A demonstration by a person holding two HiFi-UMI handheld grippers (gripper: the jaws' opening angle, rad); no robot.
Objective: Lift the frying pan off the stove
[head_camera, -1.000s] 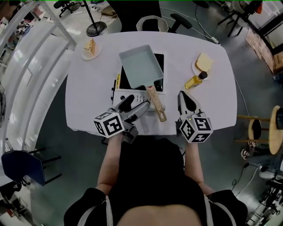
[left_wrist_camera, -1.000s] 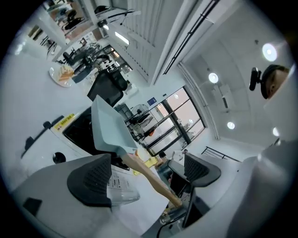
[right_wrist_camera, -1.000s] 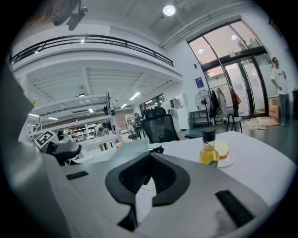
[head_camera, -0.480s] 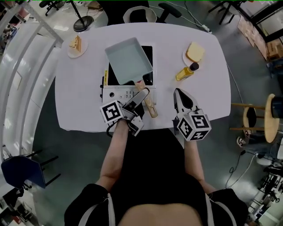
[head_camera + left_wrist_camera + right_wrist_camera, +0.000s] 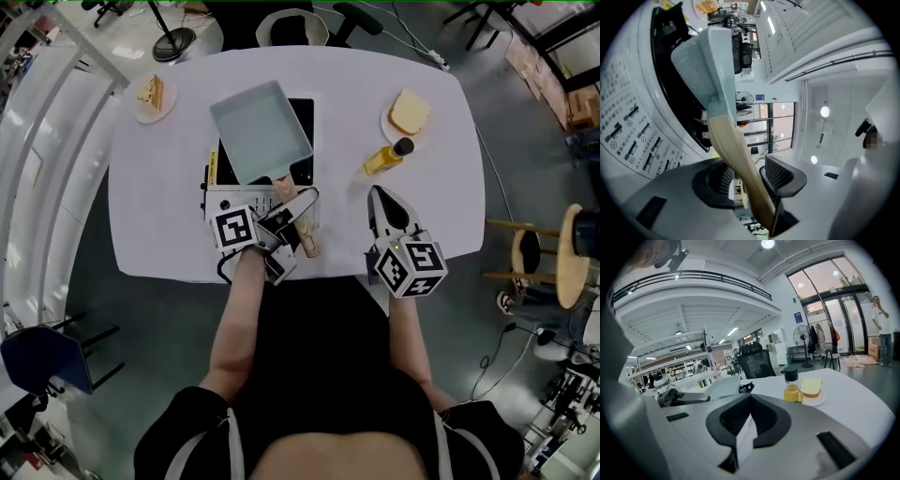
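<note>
Left gripper [image 5: 750, 180] fingers, just closed, clamp the wooden handle [image 5: 726, 136]; frying pan [image 5: 261, 131] rests on the stove [image 5: 302, 117], mid-tabletop. Right gripper [image 5: 749, 425] fingers pressed together, empty. Risk — the pan's weight beyond the grip twists or sags it on lifting

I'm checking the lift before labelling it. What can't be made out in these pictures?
- Frying pan underside: head view looks straight down, so contact with the stove is hidden.
- Stove panel print: too small in head view, smeared in left gripper view.
- Food on the far plate: too small, head view.
</note>
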